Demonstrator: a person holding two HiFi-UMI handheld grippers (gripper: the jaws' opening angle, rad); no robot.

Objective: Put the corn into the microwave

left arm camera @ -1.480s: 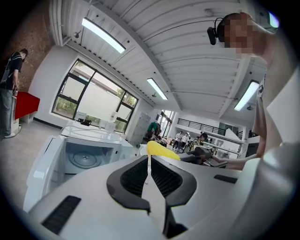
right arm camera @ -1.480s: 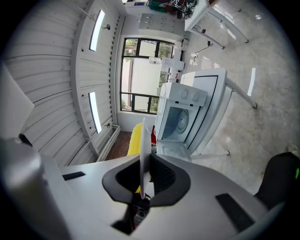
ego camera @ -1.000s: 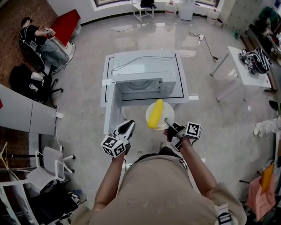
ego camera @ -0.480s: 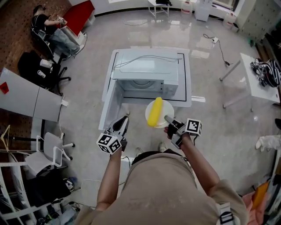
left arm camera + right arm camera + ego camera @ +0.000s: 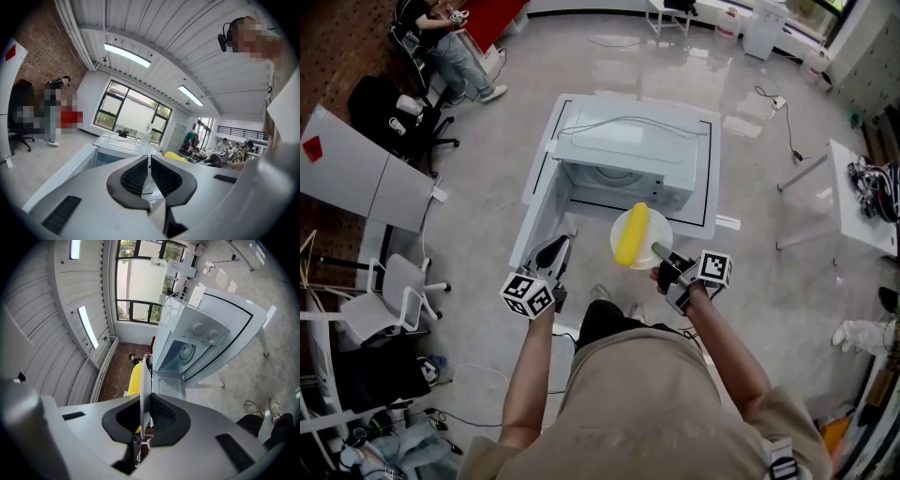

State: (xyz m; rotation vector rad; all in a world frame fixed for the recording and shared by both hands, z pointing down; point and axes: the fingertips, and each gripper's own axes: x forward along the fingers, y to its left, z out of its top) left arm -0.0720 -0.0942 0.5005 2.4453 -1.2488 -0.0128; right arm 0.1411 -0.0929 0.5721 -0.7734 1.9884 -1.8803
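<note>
Roughly midway, by the look of it: picked up and carried, not yet delivered. Lying lengthwise on a round white plate point(image 5: 660, 232), a yellow cob of corn point(image 5: 632, 234), up in the air just in front of the boxy white microwave oven point(image 5: 628, 150) and outside its cavity point(image 5: 605, 176). Clamped on the near rim of that plate by the right gripper point(image 5: 660, 255), pads pressed tight on the thin edge. Nothing in the left gripper point(image 5: 555, 251): fingers closed on each other, empty, hovering just beside the free end of the white microwave door point(image 5: 534, 225).

Left to do, judging from this: carry plate and cob forward into the cavity, set down, let go, back out, and probably shut the door.

As for room: door swung out to the left and pointing back toward the person, so nothing across the opening. Tightest, probably, between the plate's rim and the cavity's side walls and top lip; best entered level and centred. Also worth minding, the front edge of the white table with the black border line point(image 5: 709, 187) under the plate. Plenty of open grey floor point(image 5: 750, 281) behind and to the right for backing away.
</note>
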